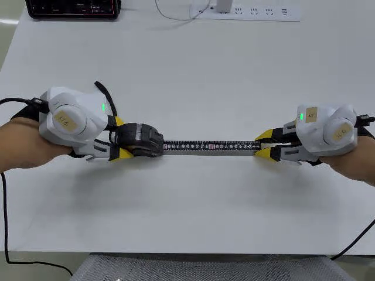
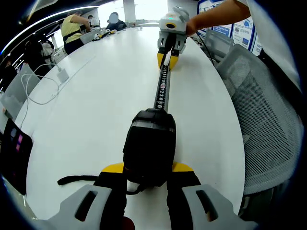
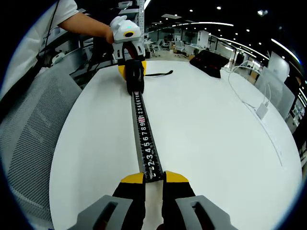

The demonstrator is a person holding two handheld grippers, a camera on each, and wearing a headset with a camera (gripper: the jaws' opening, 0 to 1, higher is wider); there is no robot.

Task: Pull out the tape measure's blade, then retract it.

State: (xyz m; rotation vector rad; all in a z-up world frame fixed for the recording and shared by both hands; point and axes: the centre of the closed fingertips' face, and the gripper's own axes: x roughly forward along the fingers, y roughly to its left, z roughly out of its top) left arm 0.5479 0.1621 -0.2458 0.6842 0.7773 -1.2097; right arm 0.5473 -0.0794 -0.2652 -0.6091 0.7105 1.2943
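I'm clamping the left gripper [image 1: 122, 139] on the tape measure [image 1: 140, 140]. Its fingers [image 1: 124, 154] are squeezing the black case [image 2: 149, 143] from both sides, low over the white bench [image 1: 187, 70], left of centre. I judge this hold is anchoring the case, so the pull is going into the blade rather than dragging the whole thing. The strap [image 1: 104, 92] is hanging loose by the gripper.

The blade [image 1: 211, 146] is stretching rightward out of the case, straight, numbers facing up. I can't tell if it's touching the bench or sitting just over it.

At its end I'm pinching the tip with the right gripper [image 1: 264, 144], fingers [image 1: 265, 135] clenched on the blade. It's lining up with the case, probably so the blade isn't kinking.

The only container of sorts is the case. I'm guessing the rest of the blade is sitting coiled inside, hidden. The retract is not yet done.

A black device [image 1: 73, 7] and a power strip [image 1: 246, 10] are lying along the back edge, well apart from the work.
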